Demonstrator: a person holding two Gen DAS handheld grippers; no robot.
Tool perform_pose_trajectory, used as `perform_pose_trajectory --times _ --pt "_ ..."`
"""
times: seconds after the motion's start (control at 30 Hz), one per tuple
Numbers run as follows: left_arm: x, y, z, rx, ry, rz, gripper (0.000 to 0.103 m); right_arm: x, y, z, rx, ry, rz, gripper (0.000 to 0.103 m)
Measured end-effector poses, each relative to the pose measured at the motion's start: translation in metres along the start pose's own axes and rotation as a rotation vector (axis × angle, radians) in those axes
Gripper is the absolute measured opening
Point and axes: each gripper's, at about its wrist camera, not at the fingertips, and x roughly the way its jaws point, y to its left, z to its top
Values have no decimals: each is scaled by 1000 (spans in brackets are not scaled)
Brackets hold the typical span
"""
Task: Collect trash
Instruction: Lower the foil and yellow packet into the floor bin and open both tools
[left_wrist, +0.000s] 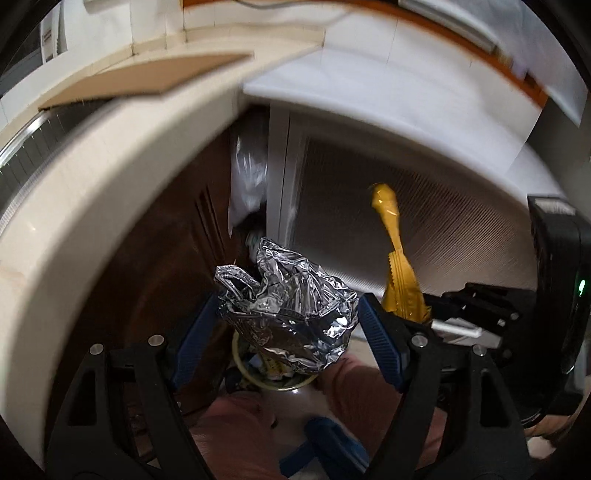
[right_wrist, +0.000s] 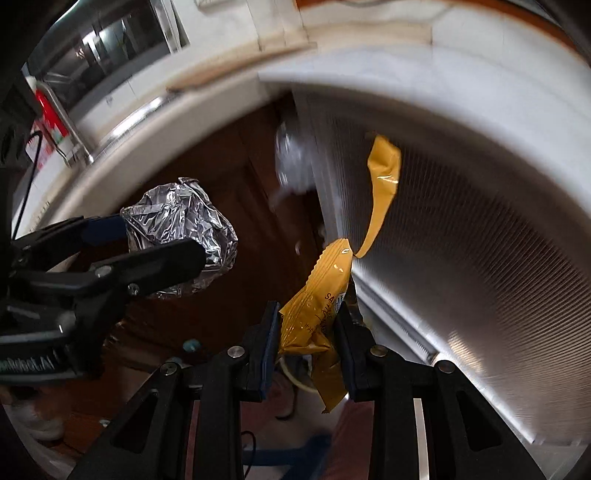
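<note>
Between the pale table edge and the white cabinet, the left claw (left_wrist: 288, 314) grips a crumpled foil ball (left_wrist: 291, 295), light and easily crushed. The right claw (right_wrist: 306, 332) pinches a thin, slippery yellow wrapper (right_wrist: 321, 302) near its lower end, above a bin rim (left_wrist: 258, 380).

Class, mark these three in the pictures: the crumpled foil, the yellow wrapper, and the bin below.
crumpled foil (left_wrist: 291, 314): left wrist view, middle of the wad.
yellow wrapper (right_wrist: 317, 306): right wrist view, printed body between the fingers.
bin (left_wrist: 255, 382): left wrist view, pale rim under the foil.
</note>
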Motion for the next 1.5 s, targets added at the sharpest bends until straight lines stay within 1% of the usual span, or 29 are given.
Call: perform_pose_trajectory --times 0.17,0.23,0.4,0.43,0.47,0.73,0.93,1.07,1.13,1.2,1.3,1.43,1.5 --pt "52 0 -27 -12 92 -7 75 48 -18 -28 31 75 23 29" --pt "68 2 -31 -19 121 -11 75 66 -24 -30 37 111 23 29" --pt "111 9 -44 -50 181 -34 75 114 -39 -47 98 209 41 29" --pt "117 10 -45 -53 190 -39 75 126 -41 -46 107 227 40 29" --pt "125 11 -48 -55 201 -43 75 136 -43 -43 113 238 42 29" --pt "188 17 -61 -34 275 -48 76 204 -57 -64 153 302 40 29" --pt "225 31 -70 -68 338 -47 76 240 -69 -73 171 331 50 29" --pt "238 38 -68 -92 374 -61 76 257 -72 -71 165 329 57 38" --pt "235 38 -67 -85 372 -58 77 263 -71 -70 167 325 62 40" --pt "237 38 -67 -73 379 -66 77 268 -70 -68 162 326 57 47" --pt "240 39 -68 -68 389 -60 83 273 -69 -66 165 325 49 53" --pt "241 38 -69 -65 394 -53 86 276 -73 -68 190 334 41 58" --pt "240 38 -70 -61 395 -52 86 276 -77 -69 196 339 29 64"
